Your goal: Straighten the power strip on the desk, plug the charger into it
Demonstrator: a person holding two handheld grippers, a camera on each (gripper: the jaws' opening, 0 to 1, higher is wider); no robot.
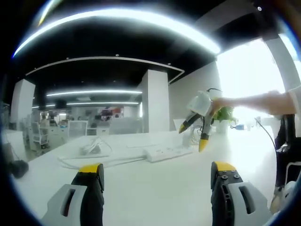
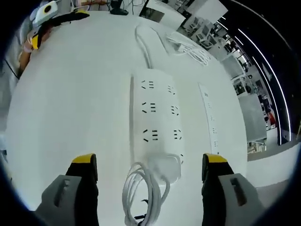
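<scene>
A white power strip (image 2: 157,113) lies straight on the white desk (image 2: 70,103), just below my right gripper (image 2: 149,162), whose jaws stand open on either side of it. A white charger (image 2: 165,167) sits on the strip's near end, and its coiled white cable (image 2: 141,195) hangs toward the camera. In the left gripper view the same strip (image 1: 167,152) lies far ahead on the desk. My left gripper (image 1: 157,172) is open and holds nothing. The right gripper (image 1: 193,135), held by a person's hand (image 1: 263,101), hovers over the strip's right end.
A second, slimmer white strip (image 2: 210,117) lies beside the first. The strip's cord (image 2: 143,47) runs to the far end of the desk, near another white plug with loose cable (image 2: 190,49). The left gripper (image 2: 51,23) shows at the desk's far left corner. Office desks and pillars stand behind.
</scene>
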